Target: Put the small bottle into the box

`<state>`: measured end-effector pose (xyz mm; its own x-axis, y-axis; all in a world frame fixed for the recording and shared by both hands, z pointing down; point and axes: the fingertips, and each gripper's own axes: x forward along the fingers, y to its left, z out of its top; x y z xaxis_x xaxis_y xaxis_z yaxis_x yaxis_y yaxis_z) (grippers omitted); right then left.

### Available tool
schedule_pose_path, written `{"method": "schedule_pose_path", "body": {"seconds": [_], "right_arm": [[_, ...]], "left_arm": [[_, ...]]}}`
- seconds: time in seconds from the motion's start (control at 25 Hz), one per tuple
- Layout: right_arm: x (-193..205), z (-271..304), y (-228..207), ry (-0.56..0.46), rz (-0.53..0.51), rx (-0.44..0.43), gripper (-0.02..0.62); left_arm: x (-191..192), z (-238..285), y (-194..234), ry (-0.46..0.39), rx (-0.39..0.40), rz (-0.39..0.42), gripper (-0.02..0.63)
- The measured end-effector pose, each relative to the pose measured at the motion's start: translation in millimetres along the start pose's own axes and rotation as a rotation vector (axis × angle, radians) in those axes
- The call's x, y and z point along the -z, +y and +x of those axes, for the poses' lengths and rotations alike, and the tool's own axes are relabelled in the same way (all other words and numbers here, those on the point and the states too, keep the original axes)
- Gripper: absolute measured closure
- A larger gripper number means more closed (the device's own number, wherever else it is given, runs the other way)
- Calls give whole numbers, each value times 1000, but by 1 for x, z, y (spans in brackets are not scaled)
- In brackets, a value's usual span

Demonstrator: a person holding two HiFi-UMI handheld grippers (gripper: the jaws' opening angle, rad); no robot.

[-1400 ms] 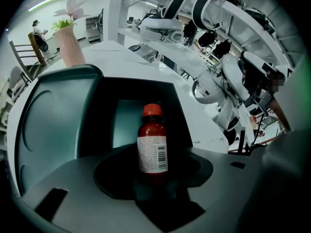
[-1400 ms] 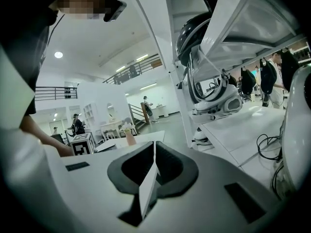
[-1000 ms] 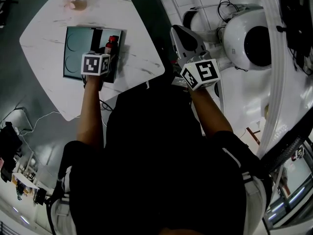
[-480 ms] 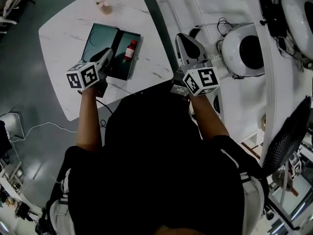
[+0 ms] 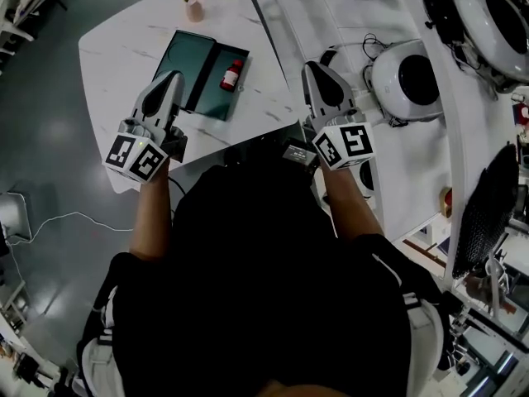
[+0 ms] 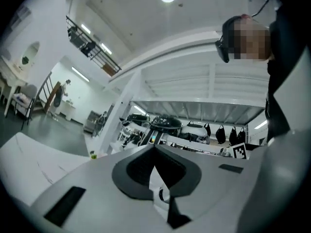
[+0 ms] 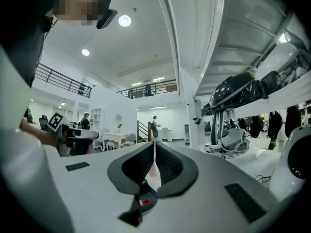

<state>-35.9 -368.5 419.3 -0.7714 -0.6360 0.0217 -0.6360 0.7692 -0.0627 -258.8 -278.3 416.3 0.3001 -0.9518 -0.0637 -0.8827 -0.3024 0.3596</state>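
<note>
Small bottle [image 5: 231, 74] lying in the box [image 5: 178, 64], cap pointing away from me, axis running along the box's long edges, I'm holding the left gripper [image 5: 169, 81] drawn back off it since a second ago, jaws pressed together, empty, right gripper [image 5: 318, 71] likewise.

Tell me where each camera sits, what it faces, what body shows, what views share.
Head view: on the head, steeply down at white marbled table, dark green open box, small red-capped bottle; arms, torso.
Left gripper view: on left gripper, tilted up at ceiling; shut jaws, dark shirt.
Right gripper view: on right gripper, across the hall; shut jaws.
Shared: head and right gripper views both show the left gripper.
</note>
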Motion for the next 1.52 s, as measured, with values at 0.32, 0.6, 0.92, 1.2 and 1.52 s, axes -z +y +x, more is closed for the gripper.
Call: {"method": "schedule_pose_path", "body": {"seconds": [0.32,0.6,0.92,1.2,1.52], "right_arm": [[-6,-27,26,-23,5,-88,558],[-5,-82,38,-17,-3,-138,560],[40,-185,54,51,-58,-160,560],[64,-254,84,81,23,-185,560],[59,-278,150,98,45,-220,561]], "left_arm": [[-28,-58,-32,-184,-118,210,591],[-21,-107,-84,-183,-302,405,591],[50,-168,-146,-82,-466,364,591],[75,-228,-210,-54,-440,317,591],[54,-294,-219,-98,-432,301,591]]}}
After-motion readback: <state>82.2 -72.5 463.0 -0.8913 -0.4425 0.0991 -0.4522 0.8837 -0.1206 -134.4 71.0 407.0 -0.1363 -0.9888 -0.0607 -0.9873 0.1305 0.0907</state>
